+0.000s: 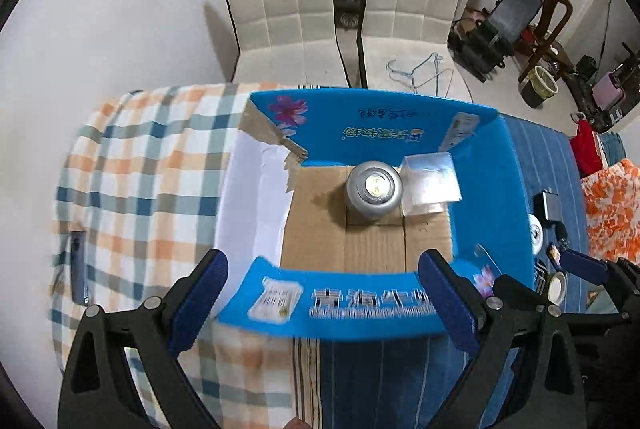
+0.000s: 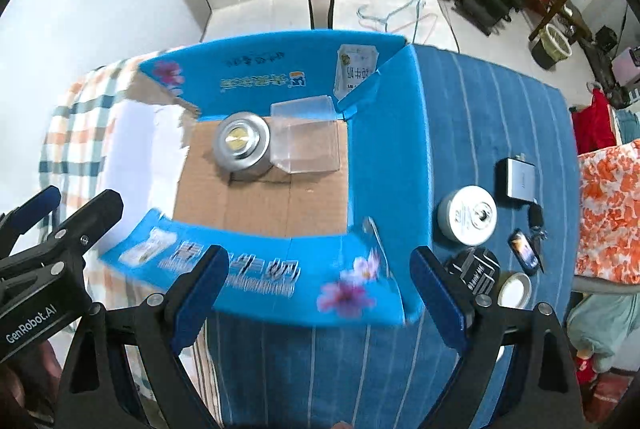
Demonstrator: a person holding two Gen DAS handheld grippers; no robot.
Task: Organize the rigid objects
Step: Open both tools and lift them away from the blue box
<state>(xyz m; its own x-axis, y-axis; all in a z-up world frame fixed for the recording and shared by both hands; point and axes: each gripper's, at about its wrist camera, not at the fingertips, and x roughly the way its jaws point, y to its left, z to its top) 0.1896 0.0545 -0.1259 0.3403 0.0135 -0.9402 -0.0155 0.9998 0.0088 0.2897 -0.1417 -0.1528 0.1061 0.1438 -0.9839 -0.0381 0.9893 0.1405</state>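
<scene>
I am holding my left claw above the near flap of the blue box, jaws apart, nothing between them. Inside, the silver tin and clear case are sitting touching against the far wall, probably to leave floor free. My right claw is hanging apart and empty; the round tin is waiting outside on the blue cloth.

Silver tin, clear box upright in carton.
</scene>
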